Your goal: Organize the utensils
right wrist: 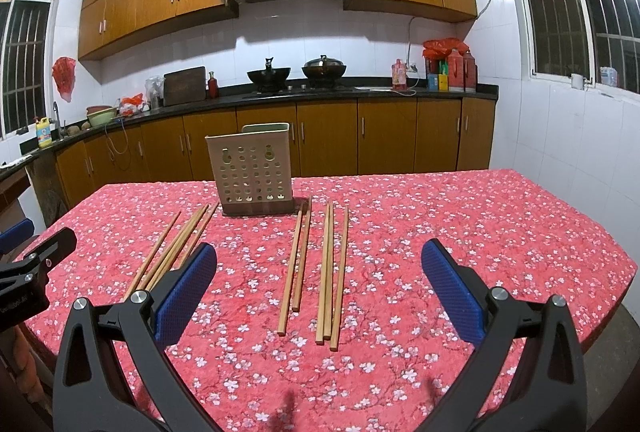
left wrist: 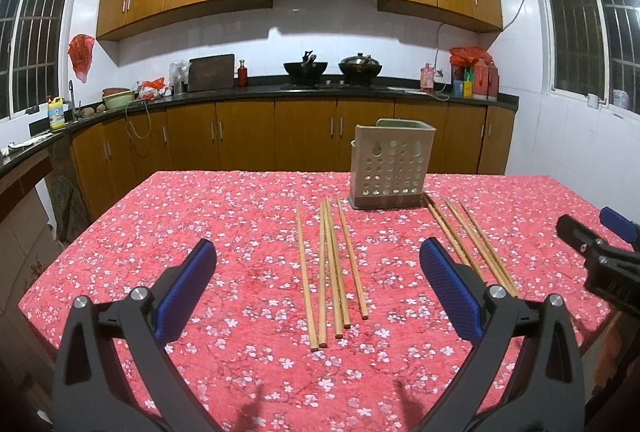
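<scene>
A beige perforated utensil holder (left wrist: 390, 168) stands upright at the far side of the red floral table (left wrist: 224, 232); it also shows in the right wrist view (right wrist: 254, 172). Several wooden chopsticks (left wrist: 332, 272) lie loose in front of my left gripper (left wrist: 318, 288), which is open and empty above the table. A second group of chopsticks (right wrist: 316, 268) lies in front of my right gripper (right wrist: 318, 288), also open and empty. That right group shows in the left wrist view (left wrist: 470, 240), and the left group in the right wrist view (right wrist: 172, 248).
The right gripper's body (left wrist: 600, 252) shows at the left view's right edge; the left gripper's body (right wrist: 28, 268) shows at the right view's left edge. Kitchen counter with woks (left wrist: 306, 72) and cabinets stand behind the table. The table's near edge is close below both grippers.
</scene>
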{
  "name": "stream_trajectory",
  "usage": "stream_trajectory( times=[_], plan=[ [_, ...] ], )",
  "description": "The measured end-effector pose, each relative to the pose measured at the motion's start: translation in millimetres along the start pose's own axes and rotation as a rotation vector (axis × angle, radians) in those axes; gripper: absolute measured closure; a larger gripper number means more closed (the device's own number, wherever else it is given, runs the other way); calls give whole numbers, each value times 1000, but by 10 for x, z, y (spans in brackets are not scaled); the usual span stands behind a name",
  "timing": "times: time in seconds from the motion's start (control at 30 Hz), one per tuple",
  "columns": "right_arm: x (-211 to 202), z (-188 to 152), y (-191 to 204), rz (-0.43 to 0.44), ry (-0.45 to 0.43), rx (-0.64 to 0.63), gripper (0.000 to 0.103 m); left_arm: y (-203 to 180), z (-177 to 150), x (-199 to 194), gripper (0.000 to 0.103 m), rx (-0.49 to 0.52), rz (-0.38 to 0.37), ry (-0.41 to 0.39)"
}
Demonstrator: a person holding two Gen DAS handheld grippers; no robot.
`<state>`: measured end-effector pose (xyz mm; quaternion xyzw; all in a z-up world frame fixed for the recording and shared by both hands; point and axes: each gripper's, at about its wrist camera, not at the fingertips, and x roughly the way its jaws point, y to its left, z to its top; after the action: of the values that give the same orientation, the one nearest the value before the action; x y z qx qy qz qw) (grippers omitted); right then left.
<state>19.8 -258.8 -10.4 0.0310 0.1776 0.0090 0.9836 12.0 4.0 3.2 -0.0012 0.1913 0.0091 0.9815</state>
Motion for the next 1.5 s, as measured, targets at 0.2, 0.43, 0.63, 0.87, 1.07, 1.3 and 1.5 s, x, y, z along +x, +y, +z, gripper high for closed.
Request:
stream_trajectory(
  times=[0.2,0.43,0.63,0.87,1.07,1.3,1.5],
  plan=[
    [435,117,-207,-50,140,20,3,201,5,394,4,-15,64,116],
    [1193,-15,-421,-23,409,102,49,417,-18,839,4,-45,72,277],
    [1503,-123,-444,-5,501,135,65,459,-61,1101,4,-48,39,351],
    [1614,-170,-380,-4,518,80,78,418,-73,1352,24,-44,-9,399],
    [1625,-149,-502,-36,519,99,96,387,-120,1578,51,-67,-71,473],
    [1610,-156,-513,-34,508,82,96,390,-204,1758,75,-67,-82,544],
    [1715,-154,-475,-23,513,70,95,282,-201,1822,88,-3,-72,543]
  ],
)
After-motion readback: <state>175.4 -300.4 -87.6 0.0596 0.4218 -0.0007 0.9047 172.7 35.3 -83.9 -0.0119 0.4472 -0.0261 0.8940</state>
